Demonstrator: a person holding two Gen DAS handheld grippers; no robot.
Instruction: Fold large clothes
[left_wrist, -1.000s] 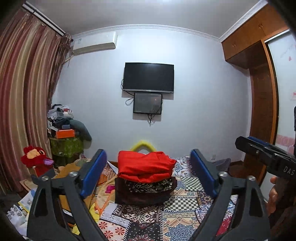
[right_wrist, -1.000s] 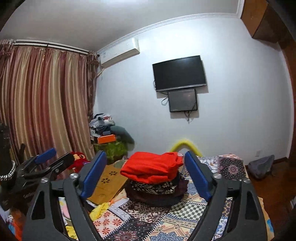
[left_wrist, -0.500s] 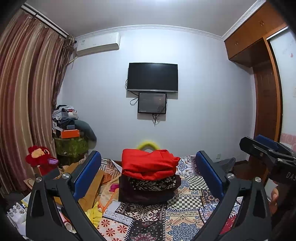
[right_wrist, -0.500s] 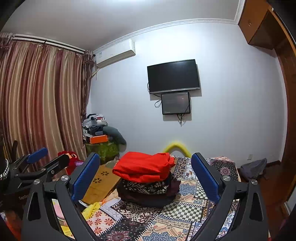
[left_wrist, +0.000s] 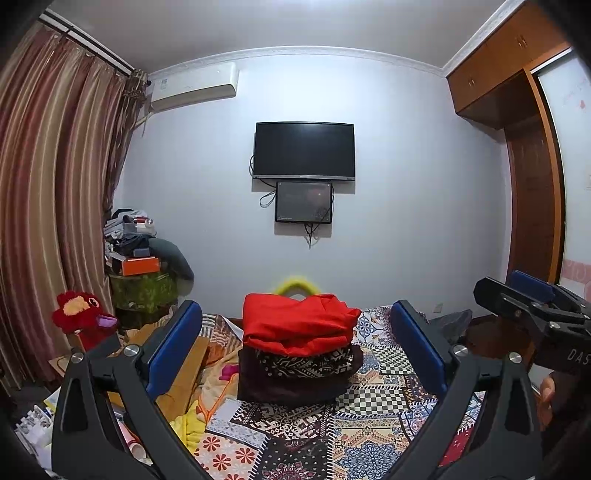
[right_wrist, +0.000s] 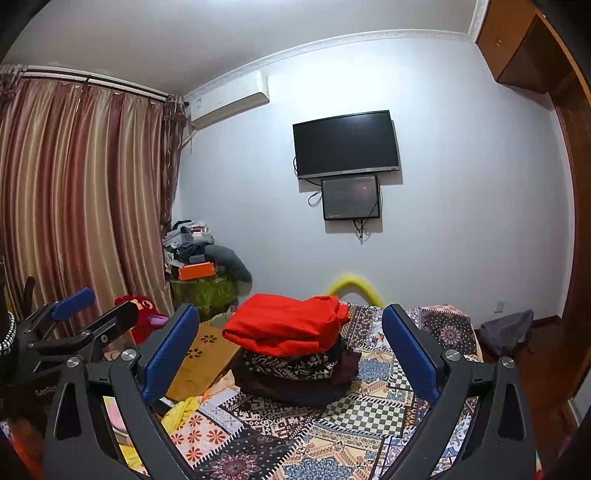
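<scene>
Clothes folded, stacked on bed; red piece topmost

My left gripper and right gripper are matt black plastic with blue rubbery pads and shiny metal screws. Between them the red garment is smooth matt cloth, lying on patterned woven cloth and dark folded fabric, all on the bed's printed patchwork cover. Behind that stack the television is glossy black, and left of it the curtains have a satiny sheen.
</scene>
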